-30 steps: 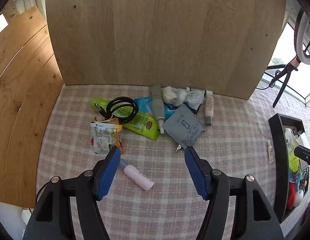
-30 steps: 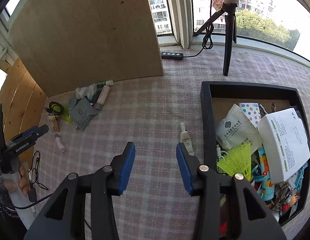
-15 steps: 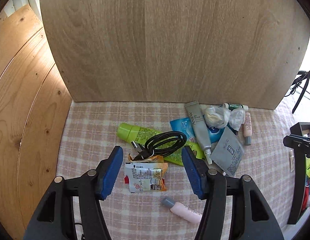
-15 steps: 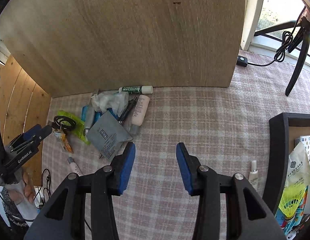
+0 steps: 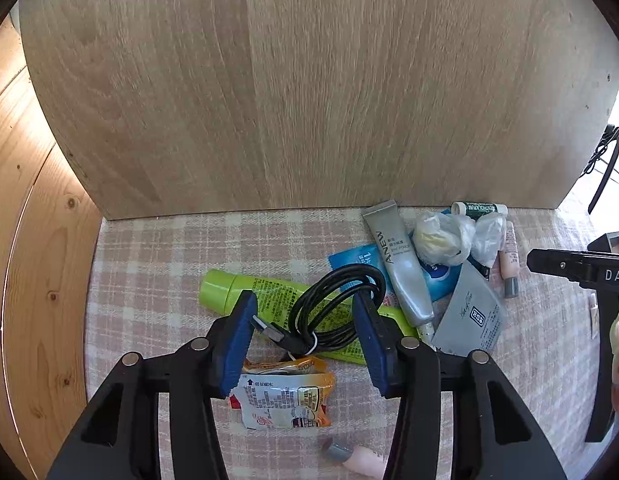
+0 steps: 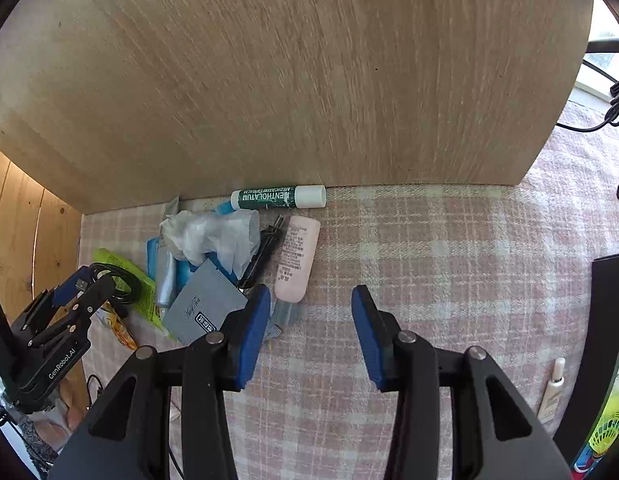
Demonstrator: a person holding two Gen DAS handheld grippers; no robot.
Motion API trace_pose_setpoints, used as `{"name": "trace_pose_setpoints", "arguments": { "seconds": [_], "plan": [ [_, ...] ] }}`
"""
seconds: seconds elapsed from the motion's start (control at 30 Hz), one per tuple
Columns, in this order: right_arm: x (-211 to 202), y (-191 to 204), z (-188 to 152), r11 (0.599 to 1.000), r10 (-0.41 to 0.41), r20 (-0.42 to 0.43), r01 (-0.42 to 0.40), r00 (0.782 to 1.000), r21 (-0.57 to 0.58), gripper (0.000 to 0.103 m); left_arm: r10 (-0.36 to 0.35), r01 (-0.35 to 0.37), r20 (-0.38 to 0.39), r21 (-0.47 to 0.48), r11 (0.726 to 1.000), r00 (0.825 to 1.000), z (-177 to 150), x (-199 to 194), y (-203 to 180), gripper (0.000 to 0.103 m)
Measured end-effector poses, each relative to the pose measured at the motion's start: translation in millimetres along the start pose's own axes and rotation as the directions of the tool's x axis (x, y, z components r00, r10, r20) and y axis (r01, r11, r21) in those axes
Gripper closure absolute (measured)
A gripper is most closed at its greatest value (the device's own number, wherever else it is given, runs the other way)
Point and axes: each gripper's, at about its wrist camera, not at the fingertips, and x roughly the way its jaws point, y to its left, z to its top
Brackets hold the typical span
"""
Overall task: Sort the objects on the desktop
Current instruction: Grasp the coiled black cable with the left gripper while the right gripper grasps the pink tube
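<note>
**While the left jaws straddle the cable: position entry**

Since the next move turns on one relation, I list it first. Item: coiled black cable (image 5: 336,312), lying on the green tube (image 5: 245,292) in the clutter at the foot of the wooden board (image 5: 309,80), on the checked desk (image 5: 149,248).

Left gripper (image 5: 305,320): pointed steeply down over the coil. Its jaws have just been closing, and the coil sits between them. The right pad looks at or against the coil's right edge; the left pad is beside the USB plug (image 5: 269,330), with a gap showing. I judge no pinch yet; jaws part spread.

Axis: the coil is a flattened oval, its long axis running from lower left to upper right in the left view, so the jaws close roughly along it, not across it. The plug end trails toward the left pad.

Right gripper (image 6: 311,320): jaws part spread, nothing between them. It hangs over bare cloth; the pink bottle (image 6: 296,258) lies just up and left of its left pad, long axis running away from me.

Nearer hand for the cable: left, plainly. Snack packet (image 5: 287,396) lies just below the coil.
</note>
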Motion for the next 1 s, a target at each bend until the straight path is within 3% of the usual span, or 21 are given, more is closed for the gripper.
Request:
{"name": "trace_pose_setpoints", "arguments": {
  "seconds": [0.27,0.43,0.57,0.8,1.0],
  "plan": [
    [25,20,16,0.999,-0.036,-0.007,0.036,0.999,-0.018,0.063,-0.019,0.019,-0.015,-0.025,1.000,1.000,10,14,7,0.071],
    [39,27,18,0.996,-0.077,-0.027,0.076,0.997,-0.039,0.078,-0.037,0.036,-0.020,-0.042,0.998,0.999,21,27,2,0.073],
    [40,25,20,0.995,-0.084,-0.019,0.083,0.996,-0.048,0.082,-0.065,0.063,-0.014,-0.088,0.994,0.998,31,35,5,0.077],
    [23,-1,15,0.998,-0.055,-0.014,0.054,0.998,-0.032,0.082,-0.081,0.081,0.008,-0.132,0.988,0.997,29,22,12,0.080],
    [-4,-21,4,0.999,-0.028,0.025,0.028,0.999,-0.022,0.082,-0.064,0.068,0.038,-0.105,0.992,0.997,30,1,2,0.092]
  ]
}}
